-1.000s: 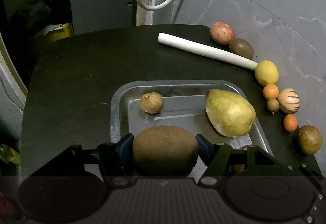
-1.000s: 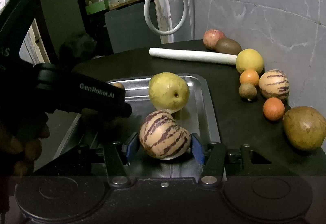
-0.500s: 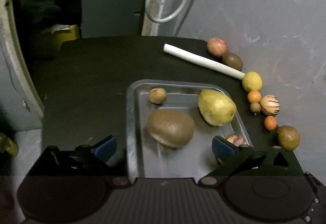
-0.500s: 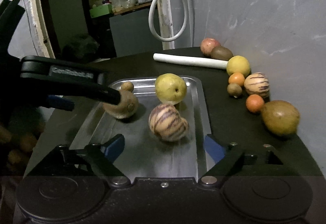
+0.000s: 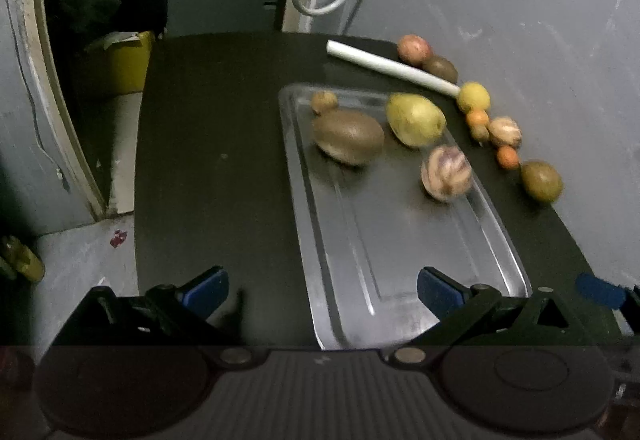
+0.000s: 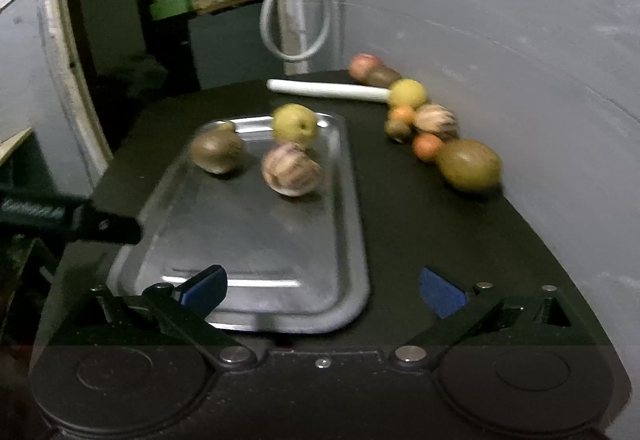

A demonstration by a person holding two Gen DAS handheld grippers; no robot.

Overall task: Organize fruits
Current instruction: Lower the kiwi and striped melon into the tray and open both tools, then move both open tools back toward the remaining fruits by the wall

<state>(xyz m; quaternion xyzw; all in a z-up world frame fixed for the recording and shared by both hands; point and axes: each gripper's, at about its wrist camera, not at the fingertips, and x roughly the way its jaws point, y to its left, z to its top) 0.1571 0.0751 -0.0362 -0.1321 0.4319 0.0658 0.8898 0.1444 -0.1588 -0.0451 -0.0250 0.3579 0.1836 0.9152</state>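
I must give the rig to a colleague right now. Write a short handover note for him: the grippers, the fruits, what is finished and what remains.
Left hand-held gripper: open, empty, near end of tray.
Right hand-held gripper: open, empty, over the tray's near right corner.
Metal tray holds four fruits at its far end: large brown fruit, small brown fruit, yellow-green pear, striped melon.
Left to do: the row of loose fruits by the wall, from the green-brown fruit to the reddish fruit. White tube lies beside them.
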